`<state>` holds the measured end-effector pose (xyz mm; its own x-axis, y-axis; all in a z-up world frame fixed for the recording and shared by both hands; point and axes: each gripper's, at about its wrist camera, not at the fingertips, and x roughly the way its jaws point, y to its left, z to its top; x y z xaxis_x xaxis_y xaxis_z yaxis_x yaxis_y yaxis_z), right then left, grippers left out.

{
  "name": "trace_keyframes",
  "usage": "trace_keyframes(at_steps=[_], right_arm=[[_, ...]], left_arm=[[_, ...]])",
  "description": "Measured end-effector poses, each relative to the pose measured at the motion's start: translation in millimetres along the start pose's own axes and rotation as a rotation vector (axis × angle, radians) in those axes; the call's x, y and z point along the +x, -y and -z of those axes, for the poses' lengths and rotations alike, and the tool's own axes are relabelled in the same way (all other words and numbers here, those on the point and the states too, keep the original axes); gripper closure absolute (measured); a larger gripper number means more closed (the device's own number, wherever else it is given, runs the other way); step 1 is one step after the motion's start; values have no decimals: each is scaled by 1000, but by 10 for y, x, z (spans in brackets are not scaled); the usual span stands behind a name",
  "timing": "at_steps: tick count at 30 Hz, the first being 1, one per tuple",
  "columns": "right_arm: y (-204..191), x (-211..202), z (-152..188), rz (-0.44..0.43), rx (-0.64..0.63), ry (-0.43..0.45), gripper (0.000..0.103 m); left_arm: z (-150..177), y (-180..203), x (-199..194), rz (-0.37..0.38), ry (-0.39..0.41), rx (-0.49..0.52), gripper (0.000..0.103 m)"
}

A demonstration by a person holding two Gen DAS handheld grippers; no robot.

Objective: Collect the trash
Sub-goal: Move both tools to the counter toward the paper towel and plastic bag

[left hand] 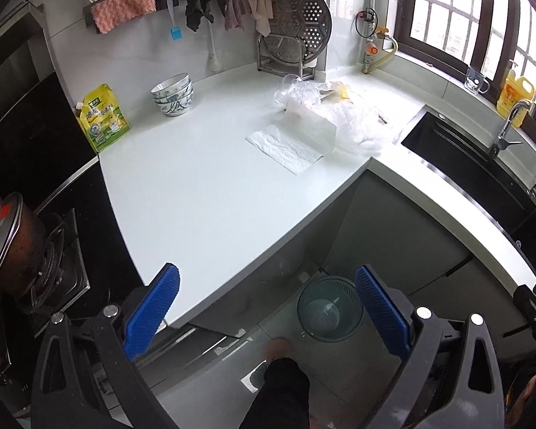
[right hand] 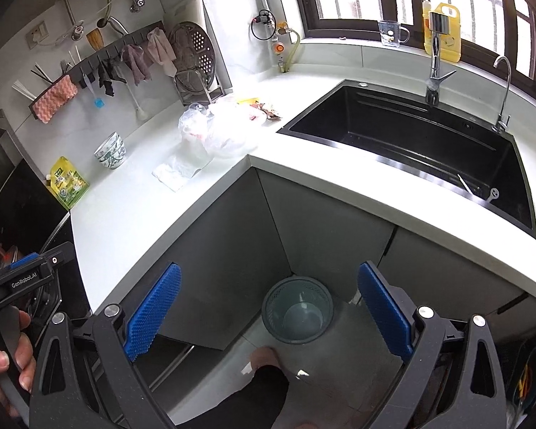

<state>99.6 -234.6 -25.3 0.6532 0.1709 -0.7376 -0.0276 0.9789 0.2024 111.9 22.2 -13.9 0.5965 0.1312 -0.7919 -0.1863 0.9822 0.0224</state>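
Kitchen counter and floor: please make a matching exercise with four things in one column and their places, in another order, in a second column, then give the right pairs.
Things
1. paper towel
2. stacked bowls
3. waste basket
4. yellow bottle

Places
A. on the window sill, behind the tap
B. on the floor, in the corner under the counter
C. flat on the counter, in front of the plastic bags
D. on the counter near the wall, right of the yellow-green pouch

Pairs: 1-C, 2-D, 3-B, 4-A

White L-shaped countertop (left hand: 203,193), paper towel (left hand: 289,144), crumpled plastic bags (left hand: 343,118), stacked bowls (left hand: 173,94), yellow pouch (left hand: 103,118)
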Motion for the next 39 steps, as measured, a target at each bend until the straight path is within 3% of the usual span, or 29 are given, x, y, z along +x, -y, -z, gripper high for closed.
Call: trace_keyframes(at_steps=[7,13,21,28,39], right_arm=[[-93,816,-946,60,2,-9,8],[-190,1432,-1424,71,15,-41,8],[-460,2263,-1946,15,-99,-89,8],[-745,2918,-2303,-36,-210,-135,8],[-671,3492,-2313,-29,-239,-226,9]], left_arm=[[-849,-26,851,30,9,-5,6],[-1419,-74,1571,52,-37,15,6],[-1529,-151,2209,57,-131,-34,6],[-1600,-178,2470,35,-152,-107,6],[-1630,-87,2824,-20,-157,-170,6]])
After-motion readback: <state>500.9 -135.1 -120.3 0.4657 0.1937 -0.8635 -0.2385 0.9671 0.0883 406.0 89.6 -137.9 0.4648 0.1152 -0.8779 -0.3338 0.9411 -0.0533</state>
